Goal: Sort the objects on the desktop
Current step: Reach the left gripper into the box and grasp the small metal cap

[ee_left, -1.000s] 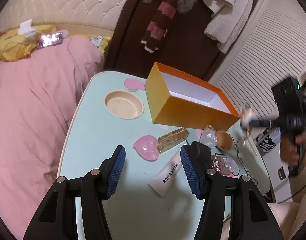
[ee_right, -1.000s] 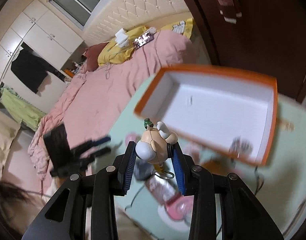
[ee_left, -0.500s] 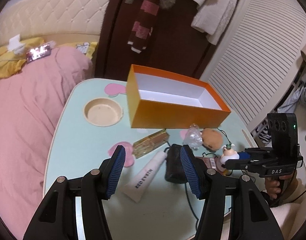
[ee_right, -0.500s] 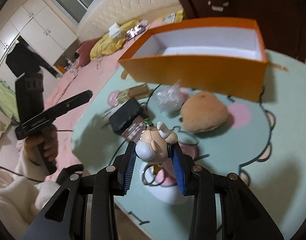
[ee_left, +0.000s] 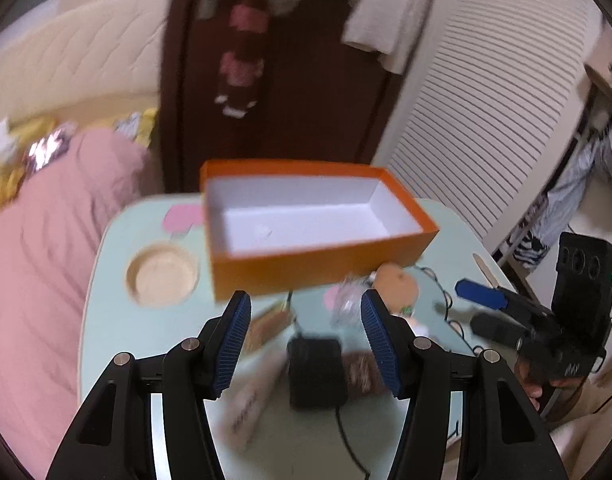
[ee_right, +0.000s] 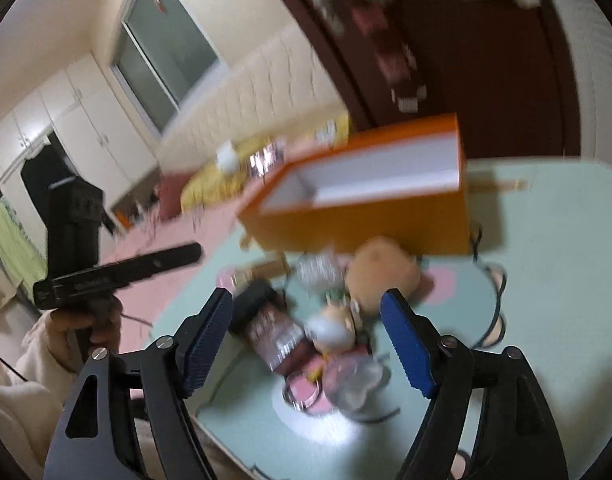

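Note:
The orange box point(ee_left: 306, 216) stands open and empty on the mint table point(ee_left: 114, 320). My left gripper point(ee_left: 306, 340) hovers open above a black adapter point(ee_left: 316, 372) and a white tube point(ee_left: 250, 400), touching neither. In the right wrist view my right gripper point(ee_right: 308, 340) has its jaws opening. The small figurine keychain point(ee_right: 334, 320) lies free between them on the clutter, the pads clear of it. A brown plush point(ee_right: 382, 272) sits just behind it, in front of the orange box point(ee_right: 366, 200). The left gripper point(ee_right: 186, 254) shows at the left, held by a hand.
A round cup recess point(ee_left: 162, 274) lies left of the box. A black cable point(ee_right: 494, 312) loops over the table's right part. A pink-covered bed point(ee_left: 38, 260) borders the table on the left, with a dark door point(ee_left: 306, 100) behind. The right gripper point(ee_left: 482, 312) reaches in from the right.
My right gripper came down from above the box to the near clutter and opened, letting go of the figurine. The left gripper rose and swung, so the box looks more head-on.

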A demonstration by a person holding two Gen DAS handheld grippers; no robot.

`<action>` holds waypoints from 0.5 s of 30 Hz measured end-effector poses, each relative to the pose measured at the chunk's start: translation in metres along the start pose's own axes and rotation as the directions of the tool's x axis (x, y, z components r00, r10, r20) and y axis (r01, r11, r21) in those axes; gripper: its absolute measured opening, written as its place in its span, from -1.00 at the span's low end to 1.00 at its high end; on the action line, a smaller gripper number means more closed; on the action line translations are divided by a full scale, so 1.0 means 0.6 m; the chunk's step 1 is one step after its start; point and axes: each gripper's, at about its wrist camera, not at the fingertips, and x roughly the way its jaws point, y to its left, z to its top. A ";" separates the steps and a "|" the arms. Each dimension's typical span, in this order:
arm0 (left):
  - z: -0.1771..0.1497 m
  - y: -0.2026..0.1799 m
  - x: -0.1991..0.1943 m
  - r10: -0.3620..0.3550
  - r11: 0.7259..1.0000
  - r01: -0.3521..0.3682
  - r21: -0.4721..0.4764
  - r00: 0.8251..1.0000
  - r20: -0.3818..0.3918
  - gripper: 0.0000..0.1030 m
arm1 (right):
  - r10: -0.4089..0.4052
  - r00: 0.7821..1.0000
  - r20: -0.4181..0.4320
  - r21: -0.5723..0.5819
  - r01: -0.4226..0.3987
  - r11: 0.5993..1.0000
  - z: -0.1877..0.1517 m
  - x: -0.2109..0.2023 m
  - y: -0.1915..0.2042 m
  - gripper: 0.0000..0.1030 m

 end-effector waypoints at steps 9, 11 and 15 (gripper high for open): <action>0.178 -0.063 0.175 -0.197 0.976 0.216 0.007 0.901 -0.386 0.09 | 0.050 0.999 0.013 0.062 -0.051 0.997 -0.007 -0.009 -0.024 0.49; 0.182 -0.074 0.228 -0.207 0.974 0.227 -0.018 0.851 -0.482 0.09 | 0.059 0.998 0.012 0.083 -0.060 0.995 -0.008 -0.008 -0.033 0.49; 0.183 -0.094 0.318 -0.226 0.968 0.242 -0.061 0.746 -0.627 0.09 | 0.077 0.997 0.012 0.127 -0.078 0.989 -0.010 -0.013 -0.048 0.49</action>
